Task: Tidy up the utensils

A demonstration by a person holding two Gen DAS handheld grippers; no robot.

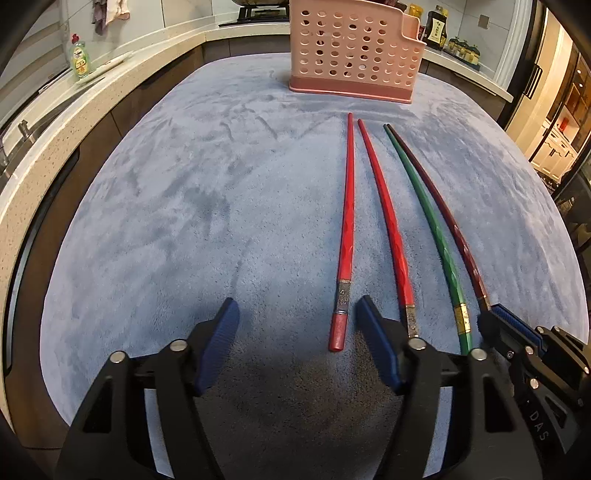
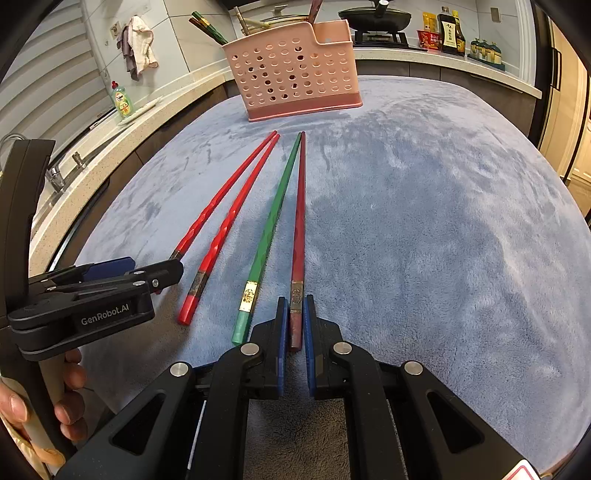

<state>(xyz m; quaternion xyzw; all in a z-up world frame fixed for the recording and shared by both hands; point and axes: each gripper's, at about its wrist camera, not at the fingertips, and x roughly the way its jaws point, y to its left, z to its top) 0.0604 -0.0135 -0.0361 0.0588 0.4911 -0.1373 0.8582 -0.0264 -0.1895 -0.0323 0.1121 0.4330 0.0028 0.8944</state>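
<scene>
Several chopsticks lie side by side on a blue plush cloth (image 1: 177,192): two red, one green (image 2: 272,221) and one dark red (image 2: 300,221). My left gripper (image 1: 295,317) is open low over the cloth. The thick end of the leftmost red chopstick (image 1: 347,221) lies between its jaws, close to the right finger (image 1: 369,325) and untouched. My right gripper (image 2: 295,306) is shut on the thick end of the dark red chopstick, which rests on the cloth. A pink perforated utensil basket (image 2: 295,70) stands at the far edge with several utensils sticking out of it.
A stone counter runs along the left with a green dish soap bottle (image 1: 79,59) and a tap. Sauce bottles (image 2: 448,33) and a wok on a stove (image 2: 376,16) stand behind the basket. A person's hand (image 2: 70,398) holds the left gripper's handle.
</scene>
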